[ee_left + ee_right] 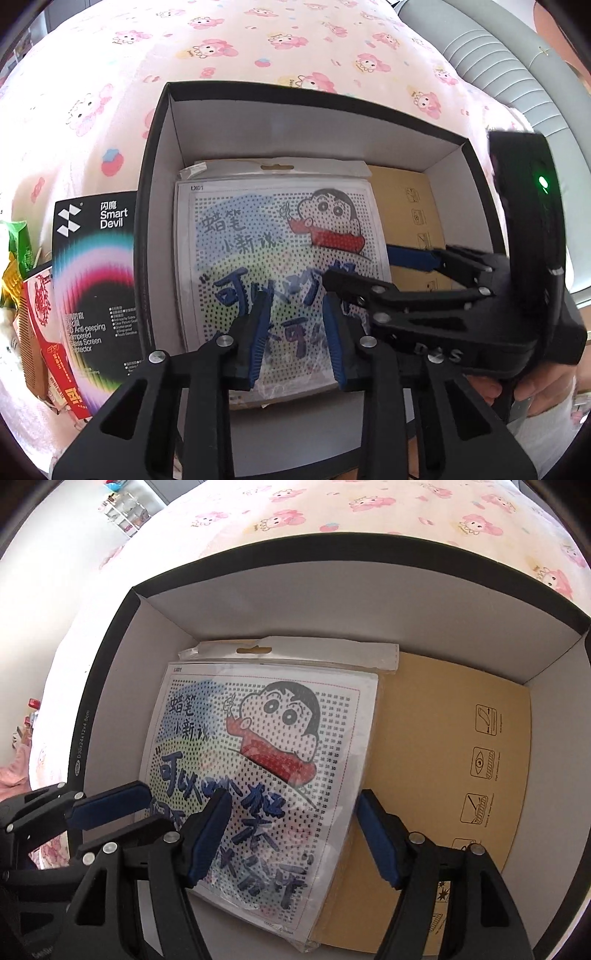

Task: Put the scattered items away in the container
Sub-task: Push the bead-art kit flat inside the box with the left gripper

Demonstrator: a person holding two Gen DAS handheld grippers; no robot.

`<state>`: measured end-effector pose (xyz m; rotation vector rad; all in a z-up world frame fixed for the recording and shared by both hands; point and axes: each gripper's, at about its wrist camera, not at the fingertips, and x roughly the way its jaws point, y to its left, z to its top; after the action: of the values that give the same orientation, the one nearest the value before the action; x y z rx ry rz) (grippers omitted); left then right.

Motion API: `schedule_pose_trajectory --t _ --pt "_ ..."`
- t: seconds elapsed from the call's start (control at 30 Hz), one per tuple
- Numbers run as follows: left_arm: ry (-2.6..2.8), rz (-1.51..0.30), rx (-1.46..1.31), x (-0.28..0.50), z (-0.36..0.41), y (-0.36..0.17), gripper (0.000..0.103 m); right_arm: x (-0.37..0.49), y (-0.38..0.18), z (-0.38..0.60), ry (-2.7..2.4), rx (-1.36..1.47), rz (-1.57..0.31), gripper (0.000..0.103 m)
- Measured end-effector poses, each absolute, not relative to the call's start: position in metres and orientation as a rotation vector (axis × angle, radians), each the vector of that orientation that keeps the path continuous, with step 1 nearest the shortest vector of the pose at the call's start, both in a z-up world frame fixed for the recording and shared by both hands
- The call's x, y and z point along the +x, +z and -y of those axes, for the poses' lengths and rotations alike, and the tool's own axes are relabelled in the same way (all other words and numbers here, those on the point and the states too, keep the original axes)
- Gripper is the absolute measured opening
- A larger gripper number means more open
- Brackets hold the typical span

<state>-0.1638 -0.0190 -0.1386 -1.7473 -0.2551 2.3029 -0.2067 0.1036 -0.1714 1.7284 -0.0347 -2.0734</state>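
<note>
Both grippers hang steeply over the black box (110, 686) on the bed (258, 48). My right gripper (291, 834) is spread wide and empty above the cartoon packet (258, 746), which lies flat inside. My left gripper (295, 332) is half closed, pinching nothing. I'd lift clear before fetching the Smart Devil packet (96, 266) beside the box's left wall.

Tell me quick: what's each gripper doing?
Left gripper: open, holding nothing, over the cartoon packet.
Right gripper: wide open, empty.
</note>
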Motion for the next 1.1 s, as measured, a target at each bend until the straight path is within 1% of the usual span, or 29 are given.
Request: schedule_pose_trajectory --t 0.1,0.13,0.27,0.33,0.43,0.47,0.53,0.63,0.67,0.73,0.8,0.87,0.97,1.03,1.1 --pt "2.341 0.261 -1.73 -0.179 0.019 -0.132 0.036 -0.2 -0.161 -0.122 -2.12 1.673 0.161 0.068" --pt "2.347 0.253 -1.728 -0.188 0.015 -0.133 0.036 -0.198 -0.154 -0.13 -2.165 1.638 0.177 0.068" --pt "2.372 0.202 -1.769 -0.238 0.004 -0.139 0.036 -0.195 -0.132 -0.152 -2.374 1.53 0.178 0.068" --pt "2.404 0.166 -1.822 -0.262 -0.001 -0.152 0.036 -0.199 -0.137 -0.155 -2.381 1.56 0.188 0.068" --pt "2.423 0.206 -1.862 -0.281 0.002 -0.159 0.036 -0.214 -0.147 -0.166 -2.318 1.61 0.189 0.068" --pt "2.429 0.24 -1.845 -0.282 0.005 -0.158 0.037 -0.216 -0.152 -0.163 -2.296 1.611 0.186 0.068" --pt "2.398 0.285 -1.846 -0.286 0.008 -0.16 0.044 -0.227 -0.162 -0.156 -2.242 1.644 0.181 0.068" --pt "2.354 0.323 -1.905 -0.292 0.012 -0.167 0.044 -0.234 -0.17 -0.154 -2.154 1.676 0.258 0.068" --pt "2.322 0.345 -1.931 -0.291 0.015 -0.169 0.043 -0.234 -0.169 -0.152 -2.147 1.679 0.25 0.068" --pt "2.271 0.361 -1.927 -0.281 0.02 -0.166 0.042 -0.23 -0.168 -0.146 -2.138 1.683 0.19 0.068" --pt "2.295 0.304 -1.879 -0.274 0.017 -0.159 0.042 -0.221 -0.167 -0.138 -2.089 1.669 0.13 0.068" --pt "2.292 0.283 -1.865 -0.269 0.016 -0.154 0.043 -0.213 -0.164 -0.131 -2.06 1.649 0.093 0.069" --pt "2.277 0.332 -1.87 -0.268 0.023 -0.15 0.043 -0.208 -0.162 -0.126 -2.072 1.661 0.029 0.069" --pt "2.276 0.389 -1.854 -0.266 0.027 -0.147 0.043 -0.211 -0.163 -0.129 -2.065 1.677 0.068 0.069" --pt "2.305 0.377 -1.813 -0.257 0.025 -0.137 0.043 -0.214 -0.164 -0.136 -2.053 1.697 0.132 0.069"
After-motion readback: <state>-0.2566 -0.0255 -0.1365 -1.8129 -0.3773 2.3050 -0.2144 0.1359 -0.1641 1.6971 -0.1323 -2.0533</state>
